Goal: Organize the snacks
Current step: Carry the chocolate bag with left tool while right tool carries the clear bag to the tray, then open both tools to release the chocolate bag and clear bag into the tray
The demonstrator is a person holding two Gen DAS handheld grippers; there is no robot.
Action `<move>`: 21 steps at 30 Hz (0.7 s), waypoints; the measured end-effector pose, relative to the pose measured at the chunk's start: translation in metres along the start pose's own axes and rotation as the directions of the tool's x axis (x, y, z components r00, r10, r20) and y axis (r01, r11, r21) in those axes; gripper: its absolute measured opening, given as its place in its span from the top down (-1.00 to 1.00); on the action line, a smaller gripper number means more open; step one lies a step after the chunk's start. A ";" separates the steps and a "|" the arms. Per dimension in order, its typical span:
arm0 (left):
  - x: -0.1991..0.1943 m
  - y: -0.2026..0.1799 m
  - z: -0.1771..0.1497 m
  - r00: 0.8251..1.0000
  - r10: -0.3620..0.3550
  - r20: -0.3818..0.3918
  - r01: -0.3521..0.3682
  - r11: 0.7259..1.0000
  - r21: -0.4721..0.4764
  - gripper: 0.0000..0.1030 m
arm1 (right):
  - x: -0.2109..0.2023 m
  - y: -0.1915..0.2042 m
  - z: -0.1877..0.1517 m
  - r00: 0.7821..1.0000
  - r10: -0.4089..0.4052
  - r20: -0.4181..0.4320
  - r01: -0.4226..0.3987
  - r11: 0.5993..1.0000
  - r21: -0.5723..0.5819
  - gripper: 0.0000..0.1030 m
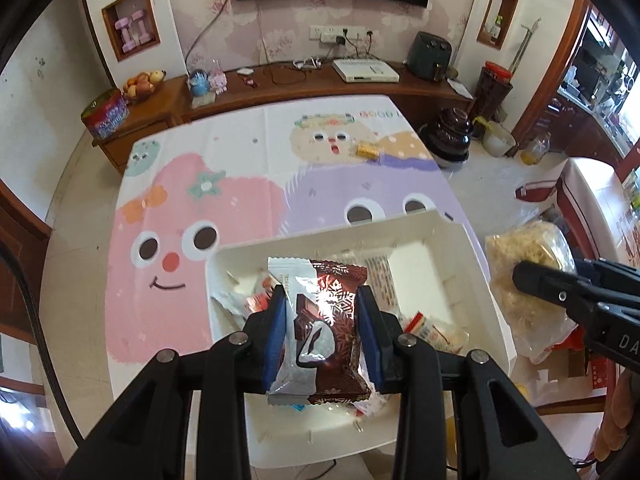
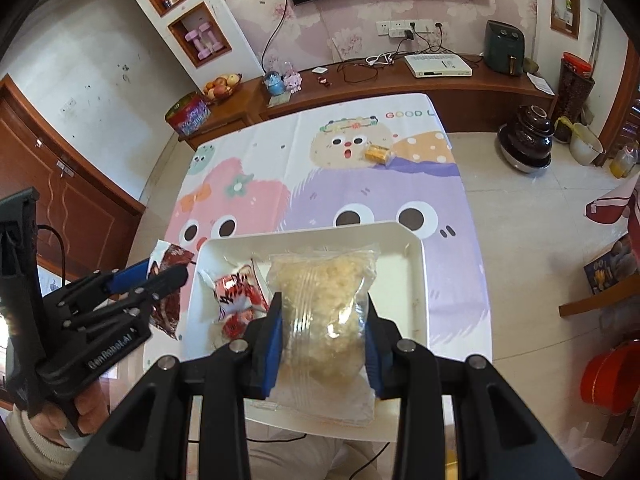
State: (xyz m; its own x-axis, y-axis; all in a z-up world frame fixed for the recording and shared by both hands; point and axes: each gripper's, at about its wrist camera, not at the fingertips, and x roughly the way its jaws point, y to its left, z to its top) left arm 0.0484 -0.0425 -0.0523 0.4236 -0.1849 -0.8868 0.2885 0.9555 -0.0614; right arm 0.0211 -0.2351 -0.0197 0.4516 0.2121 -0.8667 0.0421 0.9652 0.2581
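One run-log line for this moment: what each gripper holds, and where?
left gripper: shut on brown snack packet | right gripper: shut on clear snack bag | both above white tray | yellow snack far on table

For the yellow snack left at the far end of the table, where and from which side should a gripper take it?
Judging from both views, the yellow snack lies flat and alone on the tablecloth, long axis slanted. Coming from above and closing across its short middle looks best, since nothing crowds either long side. Both grippers are busy: the left gripper holds the brown packet, the right gripper the clear bag.
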 end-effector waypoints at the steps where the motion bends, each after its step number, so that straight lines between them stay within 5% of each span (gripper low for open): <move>1: 0.003 -0.002 -0.001 1.000 -0.001 -0.005 0.001 1.000 0.002 0.36 | 0.001 0.001 -0.002 1.000 -0.007 -0.005 0.007 1.000 -0.003 0.33; 18: 0.013 -0.009 -0.018 0.999 0.000 -0.043 0.001 1.000 0.016 0.35 | 0.016 0.010 -0.015 0.998 -0.031 -0.054 0.029 0.999 -0.034 0.32; 21: 0.014 -0.007 -0.019 0.999 0.022 -0.047 -0.022 1.000 0.009 -0.07 | 0.016 0.013 -0.015 0.998 -0.039 -0.044 0.037 0.998 -0.042 0.32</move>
State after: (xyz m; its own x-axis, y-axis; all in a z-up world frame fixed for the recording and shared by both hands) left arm 0.0364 -0.0474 -0.0734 0.3895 -0.1525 -0.9083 0.2870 0.9572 -0.0376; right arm 0.0158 -0.2172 -0.0369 0.4103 0.1806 -0.8939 0.0219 0.9780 0.2076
